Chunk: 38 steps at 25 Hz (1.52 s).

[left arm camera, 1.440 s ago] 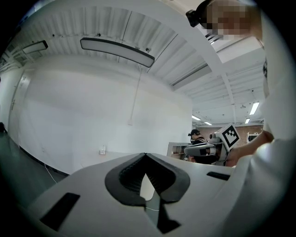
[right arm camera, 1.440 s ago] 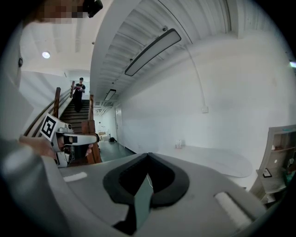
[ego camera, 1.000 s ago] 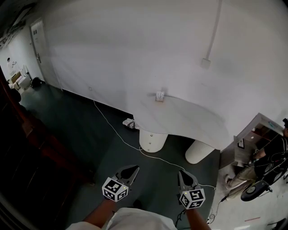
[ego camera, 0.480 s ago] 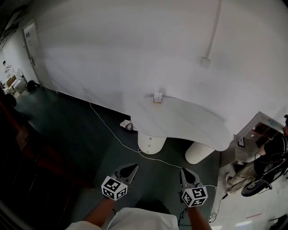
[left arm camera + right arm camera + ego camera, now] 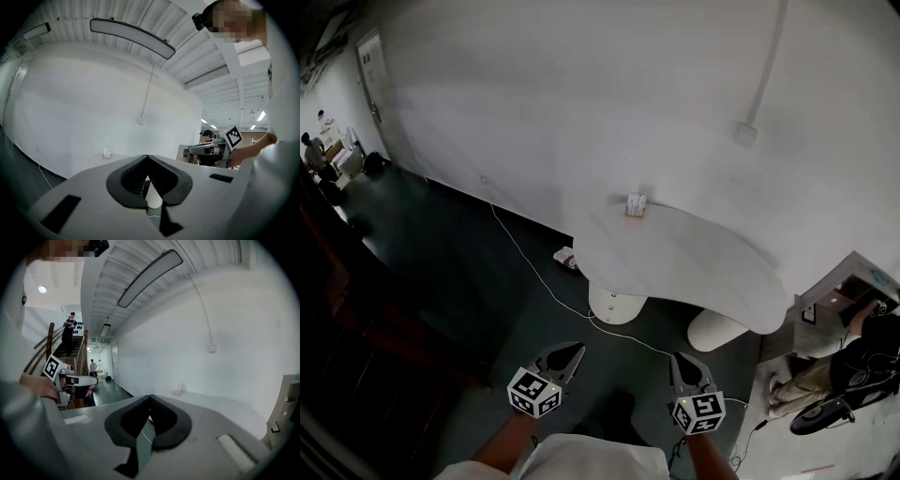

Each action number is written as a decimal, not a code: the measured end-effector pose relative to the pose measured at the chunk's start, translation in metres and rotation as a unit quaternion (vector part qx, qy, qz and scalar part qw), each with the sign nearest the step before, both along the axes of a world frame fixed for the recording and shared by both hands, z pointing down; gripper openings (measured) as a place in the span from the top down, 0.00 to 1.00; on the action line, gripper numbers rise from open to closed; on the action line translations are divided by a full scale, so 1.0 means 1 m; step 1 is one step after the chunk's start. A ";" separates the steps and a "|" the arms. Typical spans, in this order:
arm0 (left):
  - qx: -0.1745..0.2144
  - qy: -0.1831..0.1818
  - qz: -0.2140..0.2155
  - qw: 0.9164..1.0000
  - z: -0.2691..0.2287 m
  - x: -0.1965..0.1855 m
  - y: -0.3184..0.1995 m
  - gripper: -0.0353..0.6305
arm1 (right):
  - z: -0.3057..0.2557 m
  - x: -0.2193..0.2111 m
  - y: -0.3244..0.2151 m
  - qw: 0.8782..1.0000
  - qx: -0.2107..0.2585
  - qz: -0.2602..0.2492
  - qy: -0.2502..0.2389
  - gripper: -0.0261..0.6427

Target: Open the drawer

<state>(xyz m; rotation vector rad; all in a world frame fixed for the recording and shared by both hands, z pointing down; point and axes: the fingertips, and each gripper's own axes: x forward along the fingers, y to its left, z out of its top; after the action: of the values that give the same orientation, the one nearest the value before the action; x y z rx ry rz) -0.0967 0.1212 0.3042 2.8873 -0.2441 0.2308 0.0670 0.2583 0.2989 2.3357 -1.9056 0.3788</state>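
Far side bounded by a plain white wall (image 5: pixel 581 103). The dark green floor (image 5: pixel 441 244) lies open to the left, crossed by a thin white cable (image 5: pixel 532 269). A white rounded tabletop (image 5: pixel 694 262) on two white cylindrical pedestals (image 5: pixel 617 302) stands against the wall, well ahead of both grippers. The left gripper (image 5: pixel 572 352) and right gripper (image 5: pixel 679 364) each have jaws pressed together, nothing between. A small white boxy unit (image 5: pixel 635 204) sits at the tabletop's wall edge, too small to confirm a drawer.

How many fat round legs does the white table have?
2. One leg stands under the left part of the tabletop, the other leg under its right part. More may be hidden beneath the tabletop.
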 end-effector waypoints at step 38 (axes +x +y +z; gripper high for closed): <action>-0.044 -0.065 -0.143 0.987 0.181 0.151 -0.135 0.94 | 0.164 0.144 -0.197 0.977 -0.102 -0.182 -0.044 0.94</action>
<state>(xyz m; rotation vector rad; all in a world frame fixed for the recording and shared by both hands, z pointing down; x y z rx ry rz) 0.0544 -0.0142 0.4856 2.7103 -0.6497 0.3673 0.2114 0.0617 0.4630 1.8230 -2.1622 0.6121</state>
